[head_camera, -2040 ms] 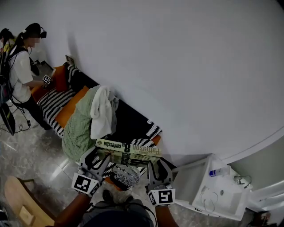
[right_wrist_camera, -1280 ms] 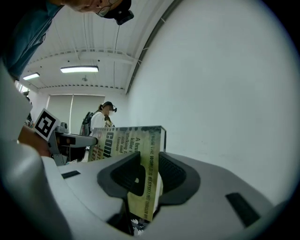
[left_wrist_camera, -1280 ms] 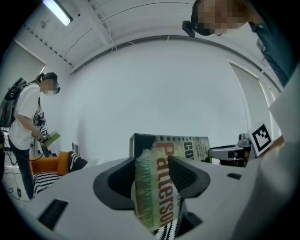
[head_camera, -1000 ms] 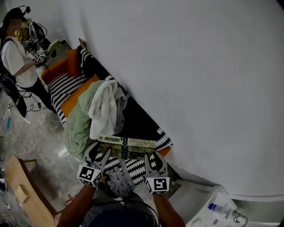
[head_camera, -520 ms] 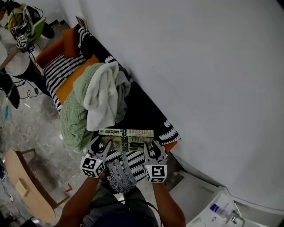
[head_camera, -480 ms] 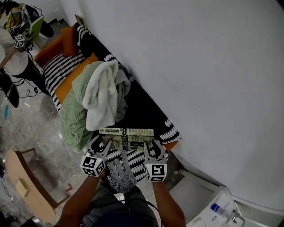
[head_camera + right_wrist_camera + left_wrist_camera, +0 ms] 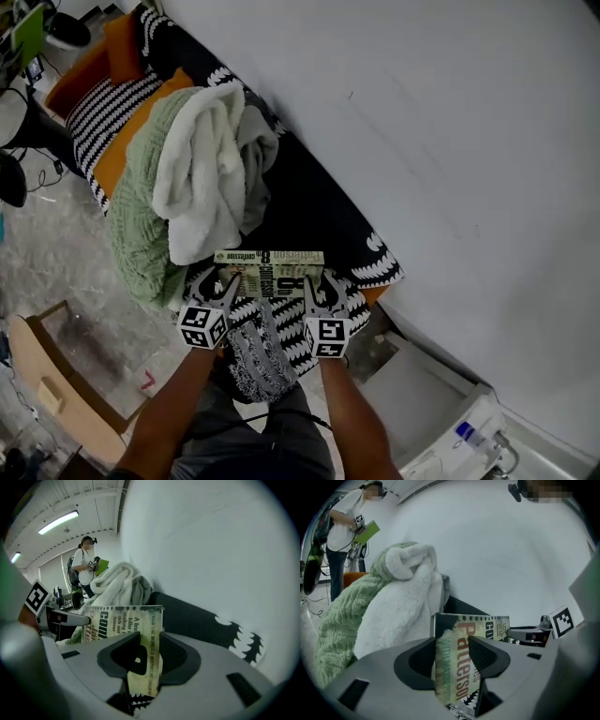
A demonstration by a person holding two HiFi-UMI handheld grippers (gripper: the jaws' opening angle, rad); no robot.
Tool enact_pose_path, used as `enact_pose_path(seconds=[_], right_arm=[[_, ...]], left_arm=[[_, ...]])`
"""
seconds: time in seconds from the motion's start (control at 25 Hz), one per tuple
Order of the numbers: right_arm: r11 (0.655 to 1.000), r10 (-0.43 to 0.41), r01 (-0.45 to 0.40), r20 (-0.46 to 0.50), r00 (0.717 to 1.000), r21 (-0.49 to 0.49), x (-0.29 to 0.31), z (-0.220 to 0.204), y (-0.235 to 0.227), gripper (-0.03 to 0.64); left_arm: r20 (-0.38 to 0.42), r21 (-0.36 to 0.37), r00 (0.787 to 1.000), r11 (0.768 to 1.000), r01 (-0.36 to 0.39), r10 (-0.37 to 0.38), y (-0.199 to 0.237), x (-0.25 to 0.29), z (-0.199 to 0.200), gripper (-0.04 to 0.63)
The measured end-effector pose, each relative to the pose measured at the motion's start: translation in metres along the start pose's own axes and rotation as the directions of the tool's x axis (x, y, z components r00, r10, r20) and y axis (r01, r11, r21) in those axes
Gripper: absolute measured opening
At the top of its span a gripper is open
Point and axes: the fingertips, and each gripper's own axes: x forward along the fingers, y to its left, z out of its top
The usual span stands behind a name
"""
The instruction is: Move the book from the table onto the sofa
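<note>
Two grippers share one load: the book [image 7: 270, 272], a yellow-green paperback, is held between them with its spine turned toward the wall. The left gripper [image 7: 228, 286] sits at 8 o'clock of the book. Its own view shows the dark pads pinching the book's left edge, over the large red title lettering. The right gripper [image 7: 314, 286] sits at 4 o'clock of the book, and its pads clamp the opposite edge across a column of small print.

In the head view the book lies over the near end of the sofa [image 7: 309, 206], above the black-and-white zigzag cover. Whether it touches the seat cannot be told.

At 10 o'clock of the book is a heap of soft things. A white fleece blanket [image 7: 202, 178] is draped over a green knitted blanket [image 7: 131, 216], with a grey cloth [image 7: 255, 150] against the sofa back. Farther along at 10 o'clock are a striped cushion [image 7: 103, 103] and an orange cushion [image 7: 122, 47].

The plain white wall [image 7: 450, 122] fills the side from 12 to 4 o'clock. A person [image 7: 342, 522] in a white top stands beyond the blankets in the left gripper view, holding something green.
</note>
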Motion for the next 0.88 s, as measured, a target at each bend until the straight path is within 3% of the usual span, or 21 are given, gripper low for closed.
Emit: enact_pose_path(seconds=[0.4, 0.88], right_arm=[[0.999, -0.002, 0.008, -0.15, 0.989, 0.036, 0.06, -0.078, -0.014, 0.133], [0.998, 0.026, -0.012, -0.256, 0.966, 0.056, 0.102, -0.134, -0.018, 0.135]], left_arm=[[-0.132, -0.053, 0.991, 0.999, -0.003, -0.004, 0.034, 0.06, -0.072, 0.215], [-0.213, -0.081, 0.977, 0.997, -0.011, -0.006, 0.062, 0.096, -0.126, 0.215]])
